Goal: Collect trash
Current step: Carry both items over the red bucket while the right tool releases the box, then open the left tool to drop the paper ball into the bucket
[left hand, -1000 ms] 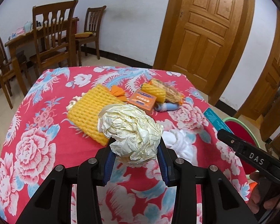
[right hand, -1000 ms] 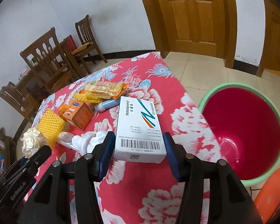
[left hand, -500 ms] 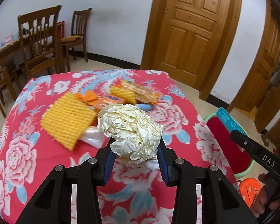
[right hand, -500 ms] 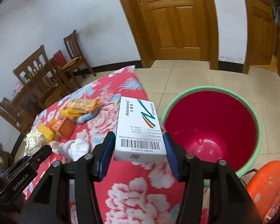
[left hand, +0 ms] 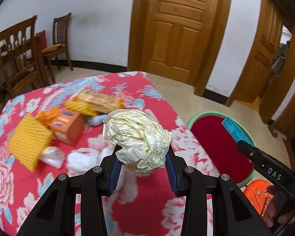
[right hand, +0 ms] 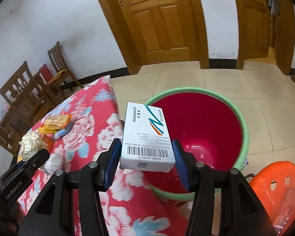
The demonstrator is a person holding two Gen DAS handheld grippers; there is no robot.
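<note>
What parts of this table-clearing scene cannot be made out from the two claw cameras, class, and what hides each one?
- Left wrist view: the yellow ridged foam sheet and orange cardboard carton are motion-blurred; the carton's print is unreadable.
- Left wrist view: the crumpled cream paper ball covers part of the small blue-and-white bottle.
- Right wrist view: the white medicine box hides part of the red green-rimmed bucket.
- Right wrist view: the orange plastic stool is cut off by the frame edge.

Bright daylight, fisheye edges, motion blur

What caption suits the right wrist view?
Right gripper holds a white medicine box near the red bucket beside the table.
</note>
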